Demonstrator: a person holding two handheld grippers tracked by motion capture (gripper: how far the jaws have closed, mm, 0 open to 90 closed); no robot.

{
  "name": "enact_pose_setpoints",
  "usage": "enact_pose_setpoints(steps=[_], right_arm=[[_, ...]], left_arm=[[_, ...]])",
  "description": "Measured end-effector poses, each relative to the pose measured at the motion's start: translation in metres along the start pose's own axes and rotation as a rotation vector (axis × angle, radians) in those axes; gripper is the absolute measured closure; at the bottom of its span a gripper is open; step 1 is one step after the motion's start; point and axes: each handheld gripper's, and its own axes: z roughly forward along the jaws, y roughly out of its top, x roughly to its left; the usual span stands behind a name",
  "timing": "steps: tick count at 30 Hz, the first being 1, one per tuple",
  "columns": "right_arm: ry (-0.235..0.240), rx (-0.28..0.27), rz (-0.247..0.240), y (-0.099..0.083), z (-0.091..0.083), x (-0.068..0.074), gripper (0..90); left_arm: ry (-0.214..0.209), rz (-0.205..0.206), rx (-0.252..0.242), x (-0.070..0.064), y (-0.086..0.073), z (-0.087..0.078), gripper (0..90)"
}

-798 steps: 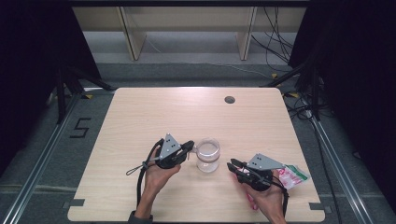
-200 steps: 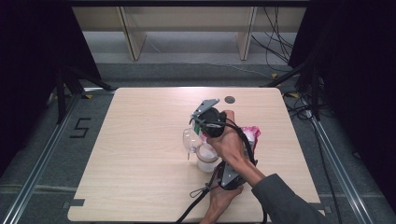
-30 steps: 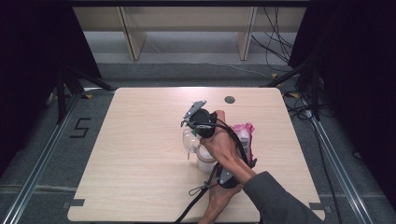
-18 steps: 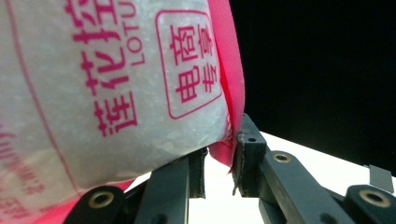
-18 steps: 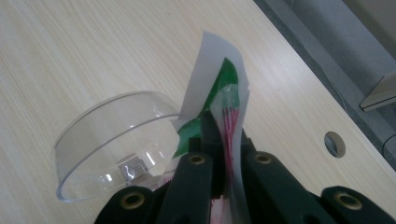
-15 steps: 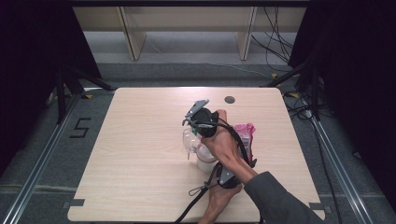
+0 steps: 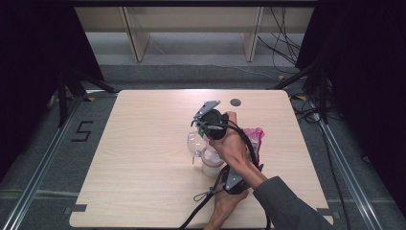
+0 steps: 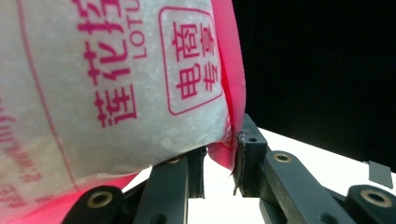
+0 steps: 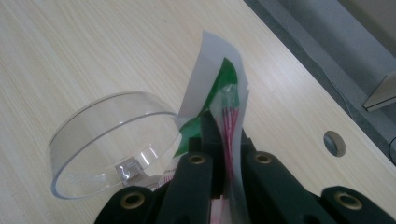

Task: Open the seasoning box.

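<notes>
In the left gripper view, the pink-and-white printed plastic bag [image 8: 116, 79] runs off the top and left edges. In the high view, the hand [image 7: 233, 146] hides most of the clear glass jar [image 7: 209, 160].

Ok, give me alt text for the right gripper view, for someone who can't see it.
The right gripper, its two black jaws closed, pinches the torn top of a plastic bag printed green and pink. Just left of it is a clear round lid, above a light wooden table.
</notes>
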Motion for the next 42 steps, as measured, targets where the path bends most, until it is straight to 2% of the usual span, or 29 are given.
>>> enact_pose_setpoints(steps=[2,3,4,5,6,8,9,11,13,14,21,22,23,25,28,29,30,31,33,36,42], right_arm=[[0.003,-0.013,0.001,-0.002,-0.002,-0.003,90.0],[0.003,-0.015,0.017,-0.002,-0.004,-0.003,90.0],[0.004,-0.024,0.002,-0.003,-0.005,-0.005,90.0],[0.002,-0.027,0.024,-0.004,-0.007,-0.006,90.0],[0.003,-0.035,0.018,-0.005,-0.008,-0.008,90.0],[0.004,-0.043,0.037,-0.007,-0.011,-0.009,90.0],[0.002,-0.051,0.047,-0.009,-0.012,-0.010,90.0],[0.002,-0.073,0.034,-0.011,-0.014,-0.013,90.0],[0.030,-0.084,0.057,-0.014,-0.017,-0.015,90.0],[0.021,-0.087,0.072,-0.016,-0.019,-0.016,90.0],[0.049,-0.151,0.119,-0.025,-0.028,-0.020,90.0],[0.049,-0.156,0.137,-0.027,-0.031,-0.021,90.0],[0.048,-0.182,0.117,-0.028,-0.031,-0.023,90.0],[0.051,-0.199,0.145,-0.030,-0.034,-0.023,90.0],[0.051,-0.236,0.155,-0.033,-0.038,-0.025,90.0],[0.062,-0.231,0.157,-0.034,-0.040,-0.026,90.0],[0.055,-0.244,0.175,-0.035,-0.041,-0.026,90.0],[0.060,-0.240,0.163,-0.036,-0.043,-0.026,90.0],[0.059,-0.266,0.184,-0.038,-0.043,-0.025,90.0],[0.064,-0.286,0.177,-0.041,-0.046,-0.027,90.0],[0.087,-0.340,0.225,-0.050,-0.056,-0.032,90.0]], left_arm=[[-0.017,0.006,0.017,0.002,0.000,-0.001,76.2],[-0.008,-0.004,0.022,0.001,-0.001,-0.002,76.2],[0.006,-0.028,0.027,0.000,-0.002,-0.002,76.1],[0.008,-0.022,0.036,0.000,-0.002,-0.002,76.1],[0.009,-0.020,0.038,0.000,-0.003,-0.002,76.2],[0.008,-0.020,0.047,0.000,-0.003,-0.003,76.1],[0.007,-0.017,0.052,0.000,-0.004,-0.004,76.1],[-0.002,-0.008,0.069,0.000,-0.004,-0.004,76.1],[0.002,0.001,0.075,0.000,-0.005,-0.004,76.1],[0.000,0.003,0.080,0.000,-0.005,-0.005,76.0],[-0.001,0.019,0.110,0.003,-0.007,-0.008,75.8],[0.004,0.020,0.116,0.003,-0.007,-0.010,75.8],[0.005,0.025,0.122,0.004,-0.007,-0.010,75.7],[0.009,0.069,0.156,0.007,-0.006,-0.013,75.7],[0.011,0.067,0.156,0.008,-0.005,-0.015,75.6],[0.012,0.069,0.158,0.008,-0.005,-0.015,75.6],[0.014,0.069,0.160,0.008,-0.005,-0.016,75.6],[0.013,0.069,0.160,0.008,-0.005,-0.016,75.5],[0.019,0.068,0.161,0.008,-0.006,-0.017,75.2],[0.016,0.071,0.170,0.010,-0.006,-0.019,75.1],[0.024,0.072,0.177,0.013,-0.005,-0.023,74.2]])
